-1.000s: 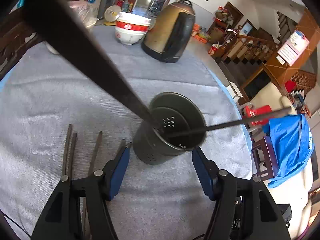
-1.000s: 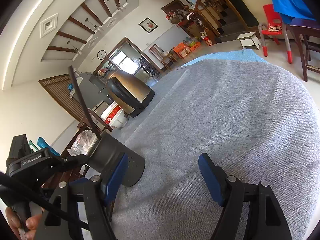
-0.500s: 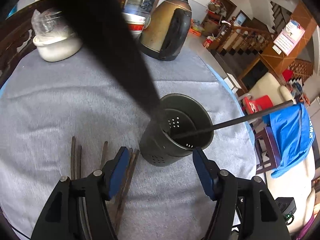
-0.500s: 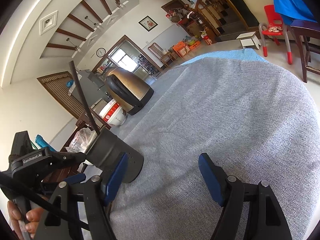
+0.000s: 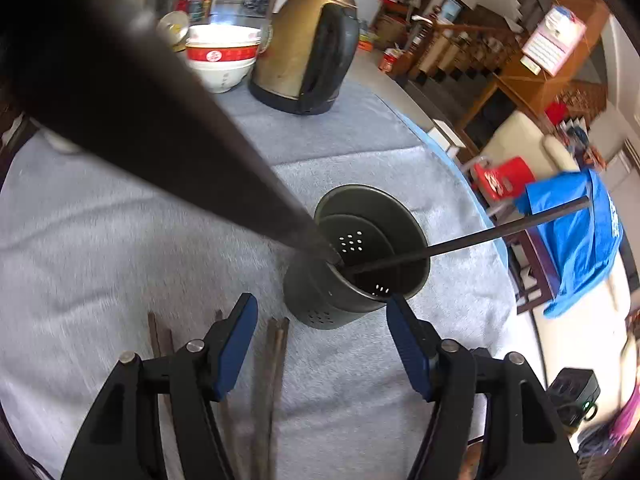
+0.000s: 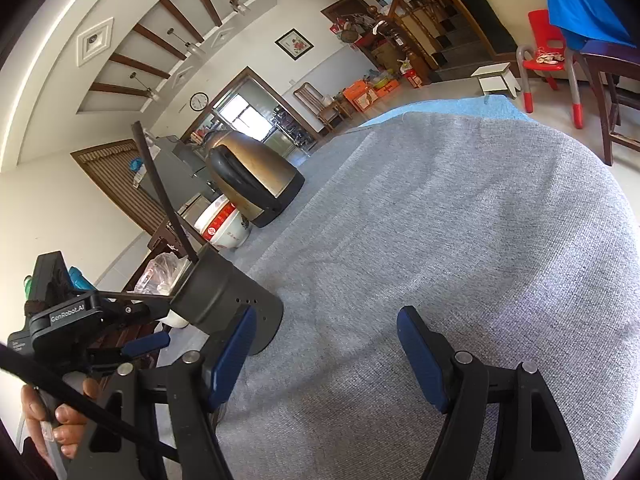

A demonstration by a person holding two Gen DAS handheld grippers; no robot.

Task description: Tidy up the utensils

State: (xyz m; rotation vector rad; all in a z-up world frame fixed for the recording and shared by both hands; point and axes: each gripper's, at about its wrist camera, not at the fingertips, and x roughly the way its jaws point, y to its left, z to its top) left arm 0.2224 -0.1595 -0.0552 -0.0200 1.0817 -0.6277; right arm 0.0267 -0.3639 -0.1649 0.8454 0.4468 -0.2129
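A dark metal utensil holder stands on the grey cloth with two chopsticks in it. One chopstick leans right, and the other looms large and blurred toward the upper left. Several loose chopsticks lie flat on the cloth just left of the holder. My left gripper hovers above them, its jaws opening, gripping nothing. In the right wrist view the holder sits at the left, with the left gripper and a hand beside it. My right gripper is open over bare cloth.
A brass-coloured kettle and a red-and-white bowl stand at the far side of the table. The table's rounded edge runs close to the right of the holder. Chairs and a blue cloth lie beyond it.
The left gripper has rolled and shifted sideways, so a pair of loose chopsticks now lies between its fingers in view. Its jaws stand a little wider. The right gripper has not moved.
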